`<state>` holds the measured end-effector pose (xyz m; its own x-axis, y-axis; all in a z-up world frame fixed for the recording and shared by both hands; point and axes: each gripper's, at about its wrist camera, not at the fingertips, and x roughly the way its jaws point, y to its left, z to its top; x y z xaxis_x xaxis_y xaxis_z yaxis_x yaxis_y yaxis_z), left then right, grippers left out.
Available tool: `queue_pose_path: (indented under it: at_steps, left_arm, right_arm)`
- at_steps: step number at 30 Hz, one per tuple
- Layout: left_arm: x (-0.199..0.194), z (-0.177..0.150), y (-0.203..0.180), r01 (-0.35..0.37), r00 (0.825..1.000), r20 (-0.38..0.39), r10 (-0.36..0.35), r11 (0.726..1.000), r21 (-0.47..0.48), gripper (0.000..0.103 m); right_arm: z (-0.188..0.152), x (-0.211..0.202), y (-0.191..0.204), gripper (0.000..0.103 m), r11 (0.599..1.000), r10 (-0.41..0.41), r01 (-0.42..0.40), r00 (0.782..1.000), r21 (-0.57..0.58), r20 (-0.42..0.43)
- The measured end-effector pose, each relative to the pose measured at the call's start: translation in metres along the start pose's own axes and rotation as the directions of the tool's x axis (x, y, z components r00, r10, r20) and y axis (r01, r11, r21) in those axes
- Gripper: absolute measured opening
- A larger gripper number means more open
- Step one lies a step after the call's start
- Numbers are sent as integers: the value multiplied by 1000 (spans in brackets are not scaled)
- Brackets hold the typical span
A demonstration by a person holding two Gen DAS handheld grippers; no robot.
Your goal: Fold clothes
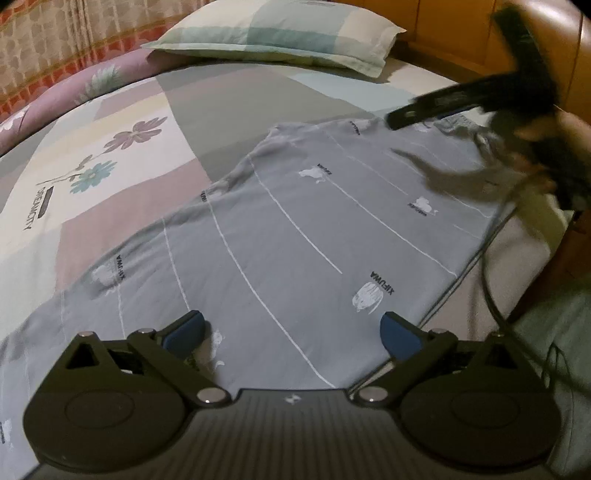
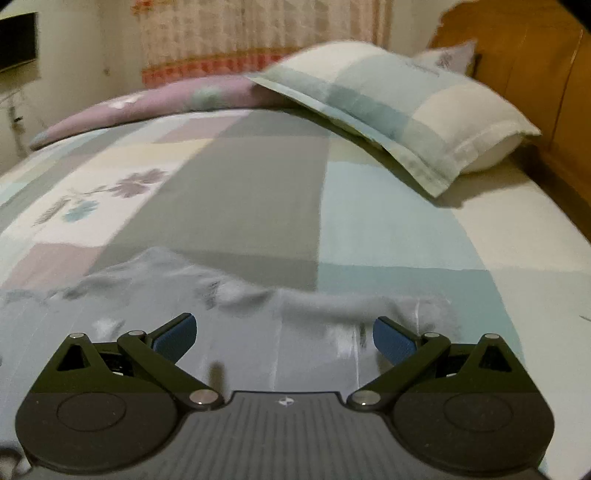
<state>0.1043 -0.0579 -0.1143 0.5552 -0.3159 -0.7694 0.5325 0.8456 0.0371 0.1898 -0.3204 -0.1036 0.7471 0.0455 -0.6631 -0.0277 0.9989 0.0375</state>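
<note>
A grey garment (image 1: 295,221) with thin white lines and small white prints lies spread flat on the bed. My left gripper (image 1: 291,330) hovers over its near end, blue pads wide apart, nothing between them. In the left wrist view my right gripper (image 1: 480,99) shows as a dark blur over the garment's far right corner, held by a hand (image 1: 539,147). In the right wrist view my right gripper (image 2: 284,332) stands open above the garment's (image 2: 258,332) far edge, which looks rumpled and blurred; its pads grip nothing.
The patchwork bedsheet (image 2: 258,192) stretches beyond the garment. A checked pillow (image 1: 280,33) (image 2: 399,110) lies at the head of the bed by the wooden headboard (image 2: 532,74). A cable (image 1: 487,266) hangs along the bed's right side. Curtains stand behind.
</note>
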Motion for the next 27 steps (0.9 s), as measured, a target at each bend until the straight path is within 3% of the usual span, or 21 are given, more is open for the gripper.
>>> queue_pose_path:
  at_steps: [2,5,6,8,11,15,19,21,24,27]
  left_arm:
    - [-2,-3,0,1,1000,-1,-1,1000,-12,101]
    - [-11,-7,4,4,1000,-6,-4,1000,-14,101]
    - [-16,-8,6,4,1000,-2,-4,1000,-11,101]
    - [-31,-11,18,-24,999,32,24,1000,-3,101]
    - [-48,-19,50,-127,989,69,127,992,-4,101]
    - [-61,-39,111,-250,966,41,254,964,-89,101]
    - [-65,-67,161,-267,962,8,275,942,-205,101]
    - [-66,-83,183,-233,971,-25,238,920,-314,101]
    - [-87,-101,204,-145,984,23,174,882,-448,101]
    - [-111,-117,225,-121,983,54,177,833,-539,101]
  right_arm:
    - [-4,21,-12,103,999,-37,38,998,16,-43]
    - [-13,14,-17,103,998,-54,53,998,-16,-22]
    - [-12,8,-12,103,995,-102,101,994,-25,-46]
    - [-13,-11,2,103,992,-122,119,991,-49,-52]
    - [-22,-46,28,103,997,-51,48,998,-65,-33]
    - [-44,-80,64,103,999,35,-36,999,-38,-25]
    - [-64,-90,92,103,996,88,-88,995,16,-35]
    - [-69,-90,102,103,994,104,-101,993,51,-52]
    - [-70,-94,112,103,992,112,-107,992,72,-61]
    - [-67,-102,120,103,993,110,-107,992,58,-53]
